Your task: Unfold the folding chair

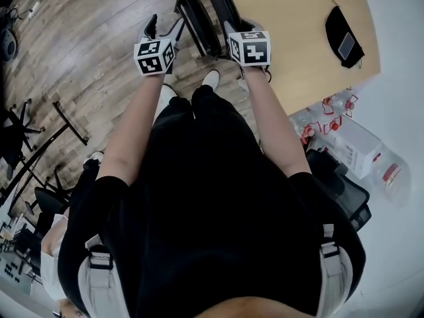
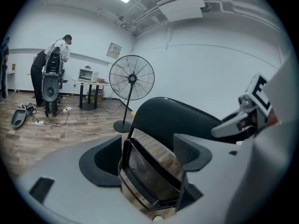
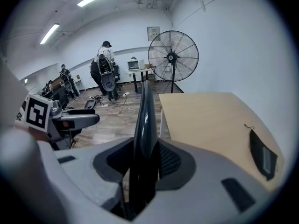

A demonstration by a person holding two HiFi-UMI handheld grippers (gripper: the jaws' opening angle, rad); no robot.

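The folding chair (image 1: 199,15) stood nearly flat on the wood floor (image 1: 79,52), just left of the pale table (image 1: 298,45) and beyond the person's feet; the right gripper (image 3: 142,160) was clamped on the thin top edge of its black backrest (image 3: 144,120); the left gripper (image 2: 149,155) had its jaws apart, the chair's seat (image 2: 149,174) showing between them with neither pad pressing on it; a black pouch (image 1: 343,37) lay toward the table's right side.
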